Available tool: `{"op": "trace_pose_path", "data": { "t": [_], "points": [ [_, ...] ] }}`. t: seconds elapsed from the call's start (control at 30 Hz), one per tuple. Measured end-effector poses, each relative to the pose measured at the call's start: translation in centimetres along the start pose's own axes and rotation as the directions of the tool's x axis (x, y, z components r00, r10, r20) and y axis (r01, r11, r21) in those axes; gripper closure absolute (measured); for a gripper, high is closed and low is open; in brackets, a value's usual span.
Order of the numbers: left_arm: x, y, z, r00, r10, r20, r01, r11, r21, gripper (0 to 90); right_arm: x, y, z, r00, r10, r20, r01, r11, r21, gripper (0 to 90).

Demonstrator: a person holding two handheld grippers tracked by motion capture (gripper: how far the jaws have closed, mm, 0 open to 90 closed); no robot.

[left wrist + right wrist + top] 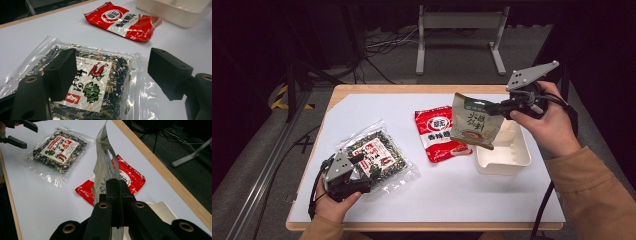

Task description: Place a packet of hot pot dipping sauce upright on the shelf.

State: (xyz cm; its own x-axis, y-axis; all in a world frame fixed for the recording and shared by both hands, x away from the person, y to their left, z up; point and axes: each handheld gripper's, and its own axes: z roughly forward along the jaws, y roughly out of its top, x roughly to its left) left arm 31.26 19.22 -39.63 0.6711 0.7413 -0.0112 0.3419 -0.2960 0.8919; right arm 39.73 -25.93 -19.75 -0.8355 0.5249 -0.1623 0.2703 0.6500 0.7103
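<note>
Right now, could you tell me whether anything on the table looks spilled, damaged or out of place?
Nothing stands out. The clear seaweed packet and the red packet lie flat and sealed on the table; the green pouch hangs intact from the right tongs over the white bin.

Red glossy snack packet [439, 134], white roundel; clear plastic bag [376, 152], dark flecked contents, white-red label; olive-green foil pouch [474, 121]; cream plastic tray [512, 159].

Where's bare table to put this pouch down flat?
Near edge of the table, in front of the red packet and tub, is bare. So is the far left corner. Crowded between the seaweed bag and tub.
</note>
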Motion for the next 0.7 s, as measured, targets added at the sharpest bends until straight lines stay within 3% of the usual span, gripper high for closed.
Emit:
{"op": "trace_pose_path", "data": {
  "t": [0.7],
  "points": [
    [0.1, -0.1, 0.0, 1.0000, -0.003, -0.003, 0.003, 1.0000, 0.003, 24.1, -5.3, -0.6, -0.8, 0.9968, -0.005, 0.079, 0.007, 1.000, -0.023, 90.0]
  ]
}}
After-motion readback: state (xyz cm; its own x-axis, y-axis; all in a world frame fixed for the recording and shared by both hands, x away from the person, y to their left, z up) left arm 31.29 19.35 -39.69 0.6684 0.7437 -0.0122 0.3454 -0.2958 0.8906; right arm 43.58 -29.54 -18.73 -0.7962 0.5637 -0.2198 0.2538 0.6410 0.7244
